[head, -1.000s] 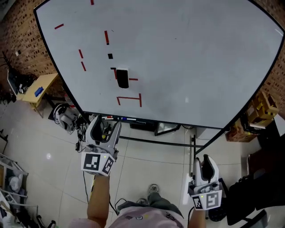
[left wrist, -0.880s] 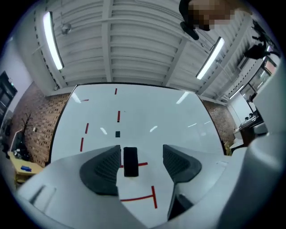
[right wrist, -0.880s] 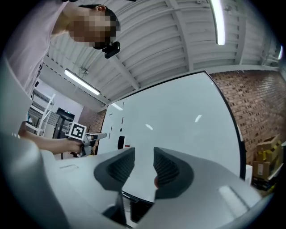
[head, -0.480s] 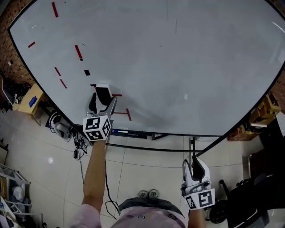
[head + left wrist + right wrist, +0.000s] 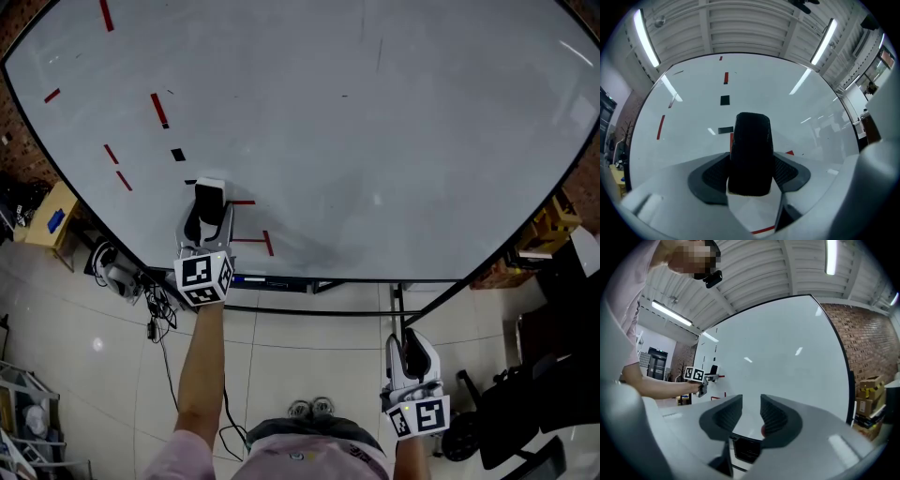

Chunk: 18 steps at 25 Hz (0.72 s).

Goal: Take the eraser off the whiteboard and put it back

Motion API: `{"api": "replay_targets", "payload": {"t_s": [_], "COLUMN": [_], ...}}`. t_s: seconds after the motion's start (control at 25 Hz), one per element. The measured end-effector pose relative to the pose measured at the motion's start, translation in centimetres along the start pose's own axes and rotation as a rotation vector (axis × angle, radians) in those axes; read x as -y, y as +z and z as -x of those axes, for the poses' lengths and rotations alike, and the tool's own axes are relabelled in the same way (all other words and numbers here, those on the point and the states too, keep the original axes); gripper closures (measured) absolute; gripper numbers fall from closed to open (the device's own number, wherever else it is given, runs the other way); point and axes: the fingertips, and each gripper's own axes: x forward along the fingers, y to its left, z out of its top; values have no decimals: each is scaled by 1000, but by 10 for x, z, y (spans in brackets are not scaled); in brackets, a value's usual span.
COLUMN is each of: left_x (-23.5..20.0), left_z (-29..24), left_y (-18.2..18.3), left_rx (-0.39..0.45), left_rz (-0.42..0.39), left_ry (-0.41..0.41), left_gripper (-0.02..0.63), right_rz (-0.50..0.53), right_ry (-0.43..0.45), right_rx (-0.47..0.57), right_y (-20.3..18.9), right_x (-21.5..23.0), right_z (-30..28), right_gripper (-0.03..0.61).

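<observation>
Left gripper has just clamped down on the eraser, dead ahead between its jaws and looks still stuck to the whiteboard, long side running up-down. Right gripper hangs low, well apart, jaws parted, holding nothing.

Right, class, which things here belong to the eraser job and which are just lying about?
Belongs to the job:
black oblong eraser
large white whiteboard
left gripper, its jaws just closed onto the eraser

Lying about:
short red tape strips on the board
small yellow table
brown cardboard boxes
right gripper, open and empty
</observation>
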Motion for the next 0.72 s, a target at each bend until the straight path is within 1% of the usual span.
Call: {"api": "replay_targets", "payload": {"t_s": [0.08, 0.2, 0.36, 0.48, 0.6, 0.72], "left_x": [0, -1, -6, -5, 0, 11], "left_z": [2, 11, 43, 92, 153, 218], "left_y": [1, 3, 13, 27, 46, 65], "left_rx": [-10, 4, 40, 68, 87, 83], "left_rz": [2, 19, 89, 123, 125, 130], "left_ry": [-23, -32, -35, -42, -37, -16], "left_gripper": [345, 345, 345, 345, 345, 345], "right_rz": [4, 10, 5, -3, -9, -17], "right_ry": [-8, -21, -23, -7, 16, 34], "right_rx": [1, 3, 17, 43, 79, 112], "right_y": [2, 5, 10, 21, 34, 43], "right_x": [-8, -20, -31, -39, -47, -49], "right_z": [5, 14, 28, 40, 58, 91], "right_gripper": [465, 465, 465, 465, 465, 465]}}
